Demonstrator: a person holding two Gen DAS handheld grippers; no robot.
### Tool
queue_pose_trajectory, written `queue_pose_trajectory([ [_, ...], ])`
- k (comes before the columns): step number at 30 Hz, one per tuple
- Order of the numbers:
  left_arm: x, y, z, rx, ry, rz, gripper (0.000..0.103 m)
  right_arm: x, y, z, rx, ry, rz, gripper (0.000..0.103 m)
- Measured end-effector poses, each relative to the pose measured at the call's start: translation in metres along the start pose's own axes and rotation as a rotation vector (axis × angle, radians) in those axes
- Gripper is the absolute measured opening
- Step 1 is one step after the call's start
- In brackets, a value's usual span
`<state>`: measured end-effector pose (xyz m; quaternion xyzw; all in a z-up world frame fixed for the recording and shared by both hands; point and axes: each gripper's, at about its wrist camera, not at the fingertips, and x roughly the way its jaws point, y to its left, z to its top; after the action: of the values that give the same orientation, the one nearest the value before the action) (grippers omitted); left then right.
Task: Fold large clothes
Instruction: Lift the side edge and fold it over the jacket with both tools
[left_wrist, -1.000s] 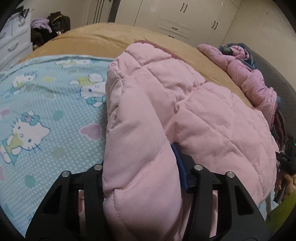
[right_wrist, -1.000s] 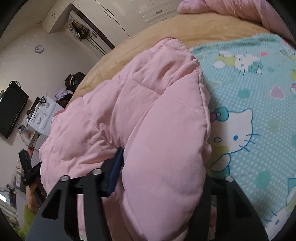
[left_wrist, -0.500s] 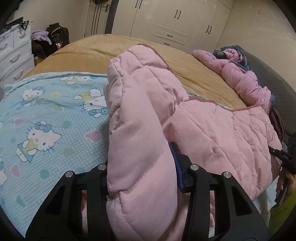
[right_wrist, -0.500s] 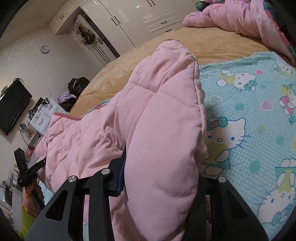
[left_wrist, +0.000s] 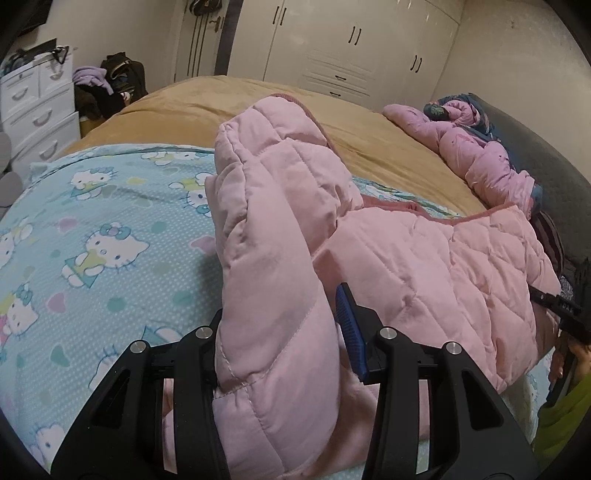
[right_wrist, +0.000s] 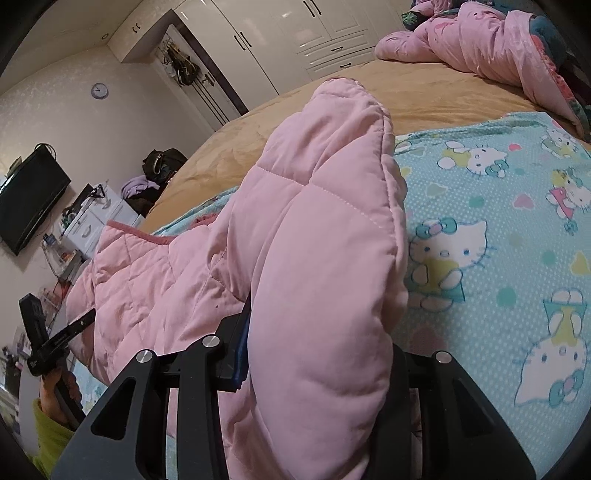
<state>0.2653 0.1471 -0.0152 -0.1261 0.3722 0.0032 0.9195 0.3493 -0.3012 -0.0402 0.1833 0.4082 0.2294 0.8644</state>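
wardrobe (left_wrist: 347, 40): 12 o'clock, white doors
drawers (left_wrist: 37, 110): 10 o'clock, white
TV (right_wrist: 27, 201): wall, 9 o'clock, right view
clock (right_wrist: 99, 90): wall, above TV
cat-print blanket (left_wrist: 92, 240): over tan bedspread (left_wrist: 388, 147)

We see pale pink quilted jacket (left_wrist: 424, 258) with darker pink trim, light blue white-dotted sheet (left_wrist: 92, 258) printed with white cartoon cats and pastel hearts, tan bedspread (left_wrist: 369, 140), black tongs (left_wrist: 284, 332) with blue pad, white wardrobe (left_wrist: 351, 44), lime green sleeve (right_wrist: 48, 435)
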Motion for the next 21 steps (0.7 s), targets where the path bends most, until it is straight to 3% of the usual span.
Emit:
queue_pose_trajectory([
  [12,-0.028,-0.002,-0.032,0.002,-0.005,0.008,0.036,-0.020,-0.001,-0.029,0.007,-0.007,0.007,0.037],
  [16,-0.024,0.005,-0.037,-0.007,0.009,0.028,0.036,-0.013,-0.009,-0.033,0.031,0.007,-0.040,0.038],
  [20,-0.011,0.012,-0.040,-0.013,0.028,0.082,0.036,0.000,-0.017,-0.037,0.065,0.030,-0.122,0.051],
  [21,-0.007,0.015,-0.042,-0.018,0.038,0.096,0.037,0.002,-0.018,-0.039,0.069,0.033,-0.139,0.060],
])
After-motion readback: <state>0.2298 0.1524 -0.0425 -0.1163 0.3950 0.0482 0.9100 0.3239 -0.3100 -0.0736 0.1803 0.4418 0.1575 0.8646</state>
